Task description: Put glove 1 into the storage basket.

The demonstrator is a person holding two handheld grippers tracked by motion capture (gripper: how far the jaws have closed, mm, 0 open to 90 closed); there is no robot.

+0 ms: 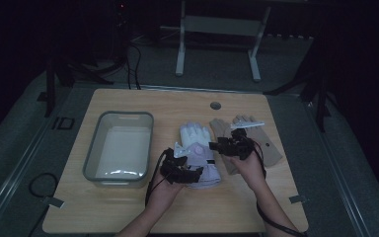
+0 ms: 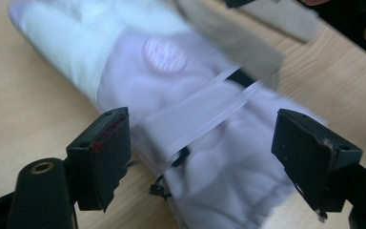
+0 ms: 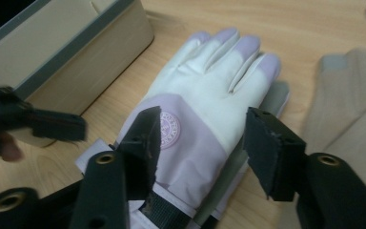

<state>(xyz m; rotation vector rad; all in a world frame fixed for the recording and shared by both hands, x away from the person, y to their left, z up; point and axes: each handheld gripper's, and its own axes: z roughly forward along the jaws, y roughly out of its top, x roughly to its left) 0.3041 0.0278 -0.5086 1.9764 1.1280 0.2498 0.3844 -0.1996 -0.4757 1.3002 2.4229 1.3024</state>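
We find the padded glove (image 1: 197, 153) flat on the desk (image 1: 128, 207), lying between the left tool (image 1: 177, 170) and the right tool (image 1: 234, 145). The bin (image 1: 121, 148) stands left of the left tool. A thinner glove (image 1: 271, 148) lies right of the right tool, just beside the padded glove.

Nothing can be read for certain. The white and lilac glove (image 3: 205, 109), lying on the table just right of the grey tub (image 3: 71, 52), bears a round pink badge (image 3: 169, 130) on the back of the hand; in the right gripper view a ring of tiny lettering runs around its edge, too small to make out, and in the left gripper view the badge is blurred
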